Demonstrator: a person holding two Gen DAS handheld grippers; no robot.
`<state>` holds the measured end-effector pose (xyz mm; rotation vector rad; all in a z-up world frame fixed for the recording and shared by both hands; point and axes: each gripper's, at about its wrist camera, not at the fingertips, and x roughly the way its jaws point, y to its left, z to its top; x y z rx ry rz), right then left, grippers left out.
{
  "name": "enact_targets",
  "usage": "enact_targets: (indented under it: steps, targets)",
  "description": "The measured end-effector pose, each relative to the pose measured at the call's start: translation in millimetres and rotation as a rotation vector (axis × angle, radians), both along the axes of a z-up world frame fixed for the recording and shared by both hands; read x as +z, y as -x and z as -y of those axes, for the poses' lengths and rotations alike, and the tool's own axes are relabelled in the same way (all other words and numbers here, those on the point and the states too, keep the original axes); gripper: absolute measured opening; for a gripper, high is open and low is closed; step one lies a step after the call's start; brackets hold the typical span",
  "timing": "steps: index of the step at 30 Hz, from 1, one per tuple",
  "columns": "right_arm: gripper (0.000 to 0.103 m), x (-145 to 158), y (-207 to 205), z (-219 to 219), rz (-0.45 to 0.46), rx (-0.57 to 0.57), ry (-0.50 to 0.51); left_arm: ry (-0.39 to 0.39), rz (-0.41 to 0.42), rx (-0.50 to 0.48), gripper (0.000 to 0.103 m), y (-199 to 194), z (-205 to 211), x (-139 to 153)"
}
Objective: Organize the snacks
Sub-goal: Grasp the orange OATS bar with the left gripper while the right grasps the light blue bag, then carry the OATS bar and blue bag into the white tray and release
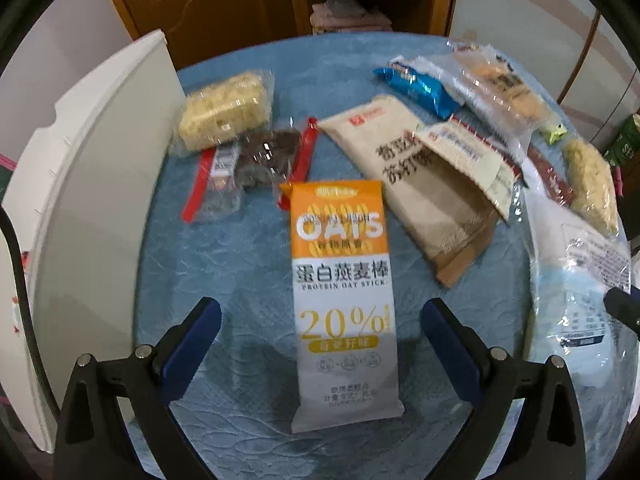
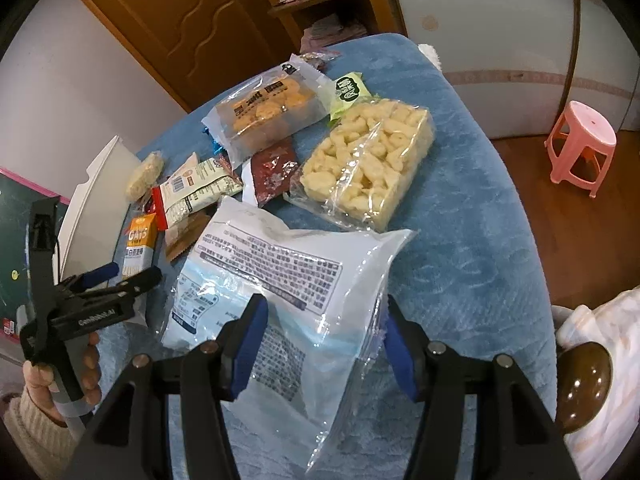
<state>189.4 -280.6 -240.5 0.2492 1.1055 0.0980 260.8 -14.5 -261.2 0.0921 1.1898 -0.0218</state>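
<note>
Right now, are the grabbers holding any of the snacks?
No. The left gripper is open astride the oat stick packet, fingers clear of it. The right gripper is open over the big blue-and-white bag, not pinching it.

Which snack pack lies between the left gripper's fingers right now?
The orange-and-white oat stick pack, marked OATS. It lies flat on the blue cloth between the open fingers of the left gripper, untouched; the other packs lie farther off.

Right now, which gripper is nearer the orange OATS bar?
Left. The left gripper straddles the OATS bar with open jaws; the right gripper sits over the clear printed bag, off to the side.
</note>
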Motion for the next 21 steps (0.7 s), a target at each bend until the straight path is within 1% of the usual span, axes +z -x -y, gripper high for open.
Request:
enact_targets:
  steps: [3,5,6,7,8,9,10,11,12,13,14,17,19,21]
  targets:
    - [0.051,1,0,-6,0.013,0.022,0.027,0.037,-0.011,0.021,0.100,0,-4,-6]
    - [0.039,6,1,-14,0.031,0.049,0.059,0.065,-0.020,0.037,0.100,0,-8,-7]
    - [0.035,8,2,-17,0.039,0.058,0.077,0.069,-0.021,0.038,0.100,0,-10,-7]
    - [0.027,11,4,-22,0.049,0.070,0.101,0.069,-0.020,0.034,0.096,1,-10,-7]
    - [0.022,14,6,-26,0.062,0.079,0.133,0.073,-0.018,0.029,0.093,2,-10,-6]
    - [0.021,16,7,-29,0.067,0.083,0.148,0.075,-0.013,0.022,0.084,3,-10,-4]
    - [0.020,19,10,-31,0.073,0.084,0.155,0.076,-0.006,0.010,0.072,5,-9,-2]
    - [0.018,20,12,-32,0.078,0.084,0.159,0.079,0.000,-0.003,0.065,7,-6,1]
    - [0.018,22,14,-34,0.084,0.084,0.166,0.086,0.006,-0.022,0.047,10,-4,4]
    - [0.017,25,17,-35,0.092,0.086,0.173,0.085,0.009,-0.029,0.039,12,-3,6]
    - [0.017,28,20,-37,0.102,0.088,0.174,0.088,0.010,-0.035,0.038,14,-3,8]
    - [0.015,40,31,-41,0.129,0.093,0.168,0.138,0.005,-0.031,0.037,24,-11,15]
    - [0.015,50,39,-46,0.147,0.105,0.169,0.165,0.025,-0.027,0.036,38,-20,28]
    - [0.014,62,49,-53,0.171,0.122,0.187,0.181,0.064,-0.037,0.036,55,-26,48]
